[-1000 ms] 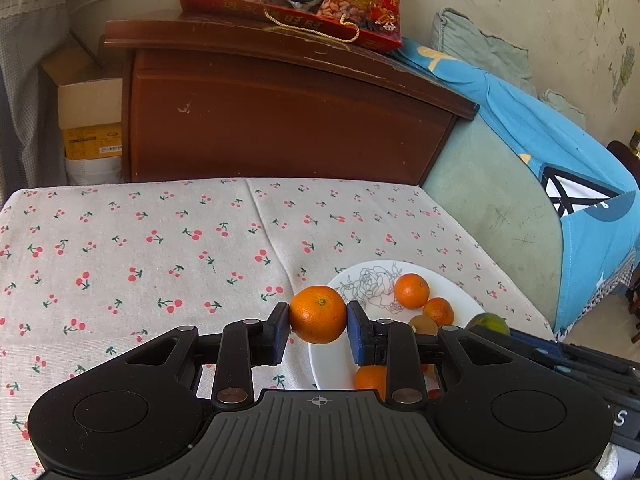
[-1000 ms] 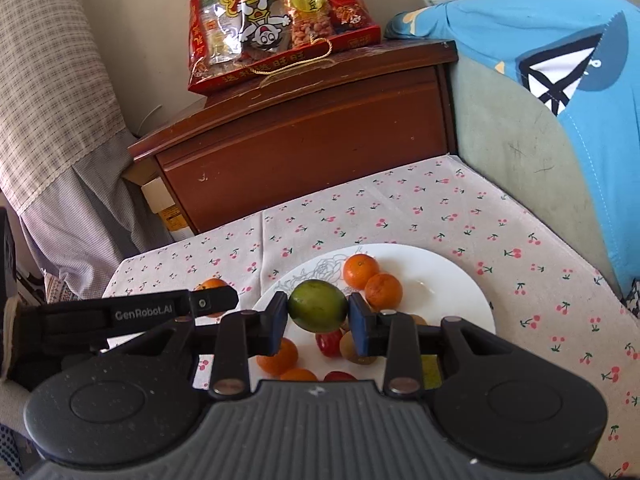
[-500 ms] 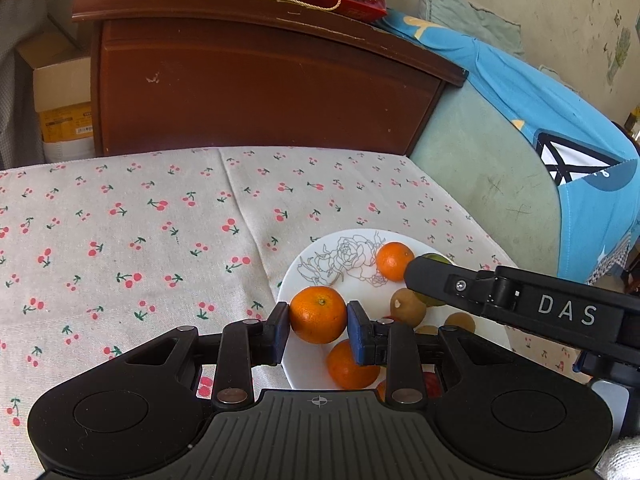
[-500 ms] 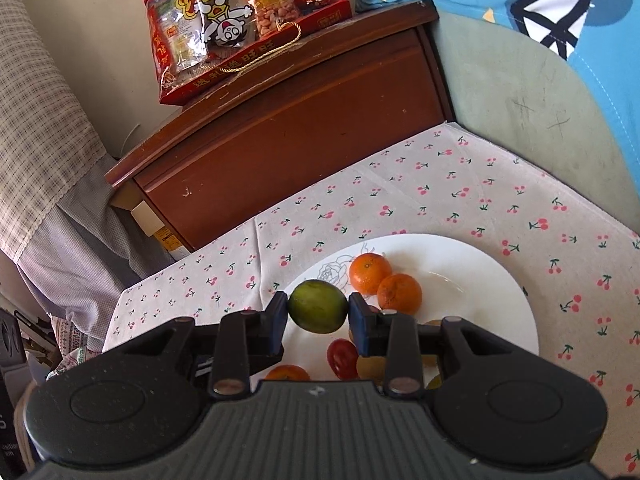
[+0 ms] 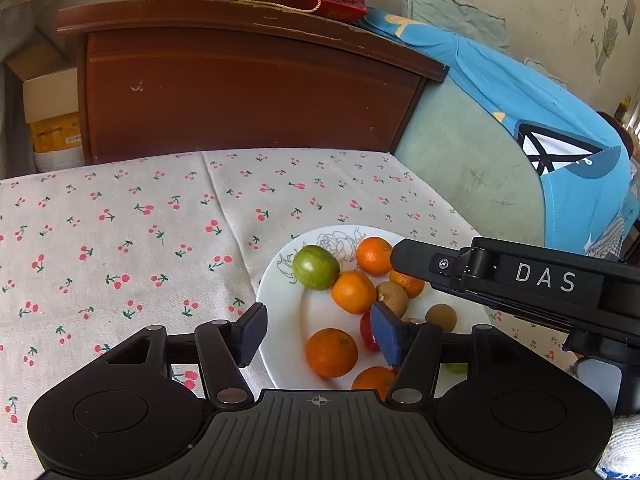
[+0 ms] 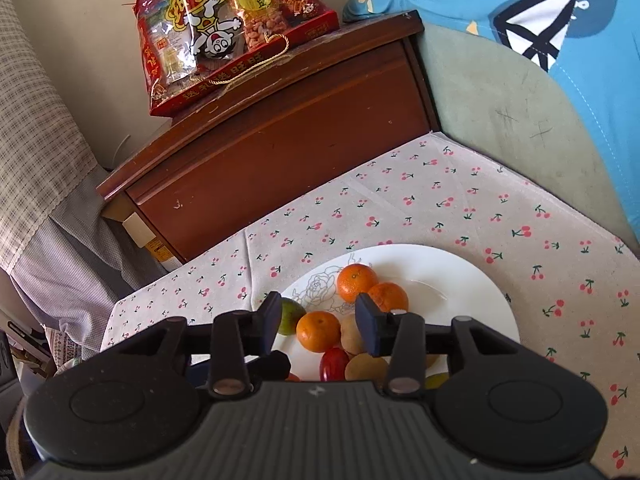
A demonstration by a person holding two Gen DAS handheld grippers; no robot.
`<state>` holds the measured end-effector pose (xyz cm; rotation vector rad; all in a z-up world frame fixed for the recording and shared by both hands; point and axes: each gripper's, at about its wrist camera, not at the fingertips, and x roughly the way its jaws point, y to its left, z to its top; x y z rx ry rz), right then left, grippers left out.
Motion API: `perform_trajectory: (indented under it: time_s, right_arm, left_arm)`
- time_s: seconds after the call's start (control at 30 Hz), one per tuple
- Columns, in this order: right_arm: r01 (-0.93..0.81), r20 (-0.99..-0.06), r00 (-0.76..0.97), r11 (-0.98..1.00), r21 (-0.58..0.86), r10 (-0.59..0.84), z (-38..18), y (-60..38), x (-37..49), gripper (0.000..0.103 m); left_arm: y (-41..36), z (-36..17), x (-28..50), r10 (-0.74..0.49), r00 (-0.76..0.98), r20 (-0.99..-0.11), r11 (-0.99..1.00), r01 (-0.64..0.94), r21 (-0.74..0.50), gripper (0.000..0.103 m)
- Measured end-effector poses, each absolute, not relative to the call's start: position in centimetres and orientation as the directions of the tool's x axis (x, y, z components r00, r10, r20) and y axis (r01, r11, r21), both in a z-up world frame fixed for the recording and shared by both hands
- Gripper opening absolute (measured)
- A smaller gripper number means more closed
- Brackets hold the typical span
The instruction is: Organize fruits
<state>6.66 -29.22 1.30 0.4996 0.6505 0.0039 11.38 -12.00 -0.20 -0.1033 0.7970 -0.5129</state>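
Observation:
A white plate [image 5: 280, 292] [image 6: 460, 272] on the cherry-print cloth holds several oranges, brown kiwis, a red fruit and a green fruit [image 5: 315, 267] [image 6: 289, 315]. An orange [image 5: 353, 292] [image 6: 318, 331] lies beside the green fruit in the plate's middle. My left gripper [image 5: 318, 338] is open and empty, just above the plate's near side over another orange [image 5: 331, 352]. My right gripper [image 6: 320, 322] is open and empty above the fruit pile; its arm [image 5: 520, 280] crosses the right of the left wrist view.
A brown wooden cabinet [image 5: 240, 92] stands behind the table with a red snack bag [image 6: 224, 28] on top. A green chair with blue cloth [image 5: 540, 112] is at the right. A cardboard box [image 5: 48, 112] sits at the left.
Both grippers have opened. The left let go of its orange and the right let go of the green fruit; both fruits now lie on the plate.

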Motion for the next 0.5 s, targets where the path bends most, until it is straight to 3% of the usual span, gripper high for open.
perform_trajectory:
  time_s: [0.13, 0.5]
  right_arm:
    - [0.17, -0.597, 0.792, 0.894, 0.415, 0.127, 1.5, -29.2, 6.4, 0.046]
    - [0.228, -0.623, 0.779, 0.895, 0.383, 0.068, 3.6, -30.0, 4.8, 0.065]
  left_arm:
    - [-11.9, 0.1, 11.2, -0.464, 0.586, -0.664, 0.88, 0.39, -0.27, 0.066]
    - [-11.7, 1.7, 9.9, -0.431, 0.592, -0.681, 0.893, 0.388, -0.228, 0.078]
